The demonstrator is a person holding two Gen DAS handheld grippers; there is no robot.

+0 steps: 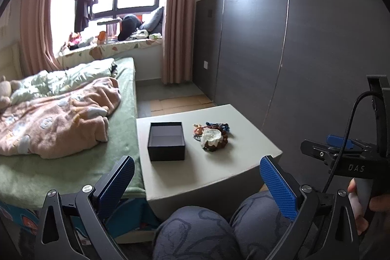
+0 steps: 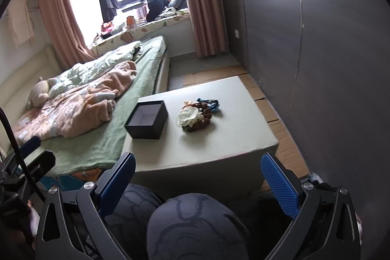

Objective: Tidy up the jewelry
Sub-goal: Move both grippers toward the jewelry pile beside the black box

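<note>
A pile of jewelry [image 1: 212, 137] [image 2: 198, 115], with brown bead strings, a blue strand and a clear plastic bag, lies on a pale low table [image 1: 219, 167] [image 2: 207, 150]. To its left stands an open black box [image 1: 166, 143] [image 2: 147, 122], nothing visible inside. My left gripper [image 1: 198, 174] is open, held well short of the table above the person's knees [image 1: 195, 230]. My right gripper [image 2: 198, 176] is open too, also back from the table's near edge. The right gripper's body [image 1: 346, 157] shows at the right of the left wrist view, a hand on its handle.
A bed [image 1: 73, 118] [image 2: 97, 99] with a green sheet and a pink blanket adjoins the table's left side. A dark grey wardrobe wall [image 1: 304, 52] [image 2: 316, 40] runs along the right. Cardboard sheets [image 2: 268, 109] cover the floor beside the table.
</note>
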